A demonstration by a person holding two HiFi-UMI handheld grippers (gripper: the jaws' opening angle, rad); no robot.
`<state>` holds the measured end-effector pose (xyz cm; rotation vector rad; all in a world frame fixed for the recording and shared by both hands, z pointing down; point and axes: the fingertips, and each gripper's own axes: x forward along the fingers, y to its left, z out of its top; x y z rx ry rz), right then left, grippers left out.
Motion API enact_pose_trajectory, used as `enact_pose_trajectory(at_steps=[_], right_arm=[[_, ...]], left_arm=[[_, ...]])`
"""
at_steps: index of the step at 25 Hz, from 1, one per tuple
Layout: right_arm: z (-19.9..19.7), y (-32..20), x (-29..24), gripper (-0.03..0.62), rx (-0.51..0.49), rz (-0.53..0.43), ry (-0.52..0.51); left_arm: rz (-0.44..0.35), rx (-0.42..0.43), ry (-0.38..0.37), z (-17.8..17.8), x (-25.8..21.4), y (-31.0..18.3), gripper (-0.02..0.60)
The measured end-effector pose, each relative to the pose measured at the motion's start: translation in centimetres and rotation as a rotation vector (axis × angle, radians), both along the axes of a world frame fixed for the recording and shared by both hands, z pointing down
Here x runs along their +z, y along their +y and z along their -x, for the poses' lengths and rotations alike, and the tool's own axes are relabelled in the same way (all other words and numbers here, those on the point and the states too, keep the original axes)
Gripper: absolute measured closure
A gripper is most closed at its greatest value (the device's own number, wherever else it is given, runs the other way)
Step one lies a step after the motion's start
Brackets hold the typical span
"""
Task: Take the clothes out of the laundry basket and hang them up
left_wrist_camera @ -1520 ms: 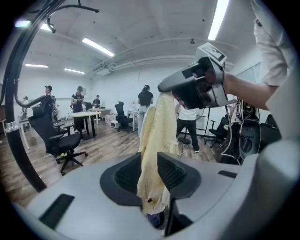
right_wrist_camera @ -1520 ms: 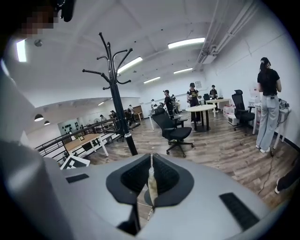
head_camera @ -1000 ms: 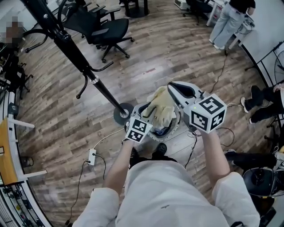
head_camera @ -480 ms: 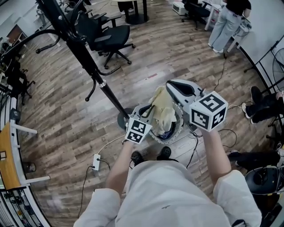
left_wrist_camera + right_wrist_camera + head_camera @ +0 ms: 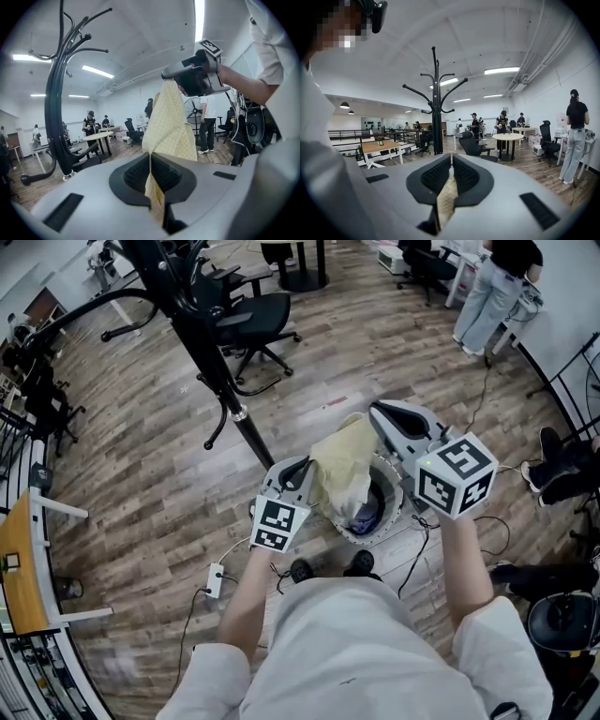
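**Left tool** (image 5: 150, 172): jaws closed on a lower fold of the yellow checked cloth (image 5: 342, 465). **Right tool** (image 5: 449, 177): jaws closed on a narrow edge of the same cloth. The cloth hangs stretched between the two tools, directly above the laundry basket (image 5: 380, 532), with the right tool held higher than the left. A bluish garment (image 5: 366, 517) lies inside the basket. The black coat stand (image 5: 211, 352) rises just beyond the basket.
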<state>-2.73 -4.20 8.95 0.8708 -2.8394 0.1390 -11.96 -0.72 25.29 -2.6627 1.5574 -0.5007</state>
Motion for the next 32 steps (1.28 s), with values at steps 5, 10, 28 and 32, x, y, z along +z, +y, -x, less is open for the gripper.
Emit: enact_pose_trajectory(at_steps=[5, 10, 28, 32], right_arm=[[0.6, -0.4, 0.0, 0.572, 0.031, -0.024, 0.017], [2.7, -0.6, 0.5, 0.572, 0.047, -0.045, 0.039], [11.0, 2.2, -0.7, 0.572, 0.032, -0.089, -0.006], [12.6, 2.8, -1.1, 0.572, 0.024, -0.098, -0.022]], left_arm=[[-0.039, -0.035, -0.018, 3.0, -2.4, 1.2, 0.555], [-0.061, -0.054, -0.066, 6.0, -3.8, 2.3, 0.555], [-0.169, -0.146, -0.169, 16.8, -10.1, 5.8, 0.555], [-0.198, -0.167, -0.187, 19.1, -11.5, 6.1, 0.555]])
